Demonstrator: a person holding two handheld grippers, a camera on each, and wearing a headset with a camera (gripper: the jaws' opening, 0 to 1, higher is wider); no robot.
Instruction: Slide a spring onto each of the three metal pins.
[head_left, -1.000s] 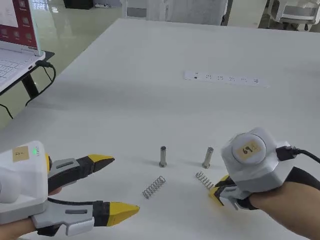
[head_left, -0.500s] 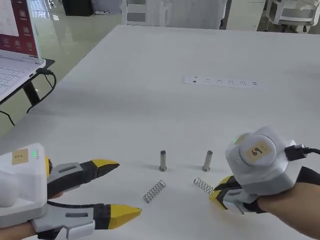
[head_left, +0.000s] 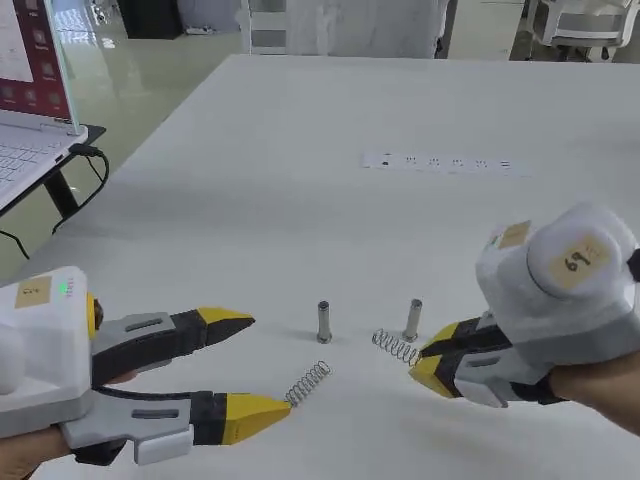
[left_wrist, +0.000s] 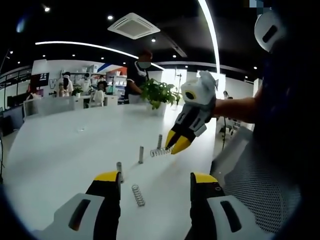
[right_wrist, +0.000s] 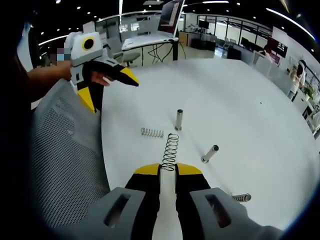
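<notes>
My right gripper (head_left: 425, 365) is shut on one end of a spring (head_left: 393, 346) and holds it just above the white table, close to the right-hand pin (head_left: 412, 320). A second upright pin (head_left: 323, 322) stands to its left. Another spring (head_left: 307, 383) lies loose in front of that pin, near my open left gripper (head_left: 245, 365). In the right gripper view the held spring (right_wrist: 170, 150) sticks out from the shut fingertips (right_wrist: 150, 170) towards a pin (right_wrist: 178, 119). The left gripper view has three pins (left_wrist: 141, 154) in a row and the loose spring (left_wrist: 136, 195) between its spread jaws.
A white power strip (head_left: 432, 161) lies further back on the table (head_left: 300, 200). A laptop (head_left: 25, 90) sits on a stand off the left edge. A further spring (right_wrist: 241, 197) lies to the right of the right gripper. A mesh chair back (right_wrist: 65, 150) is close behind.
The right gripper has lifted its spring off the table and carried it up and to the left towards the right-hand pin. The left gripper has edged forward, still open.
</notes>
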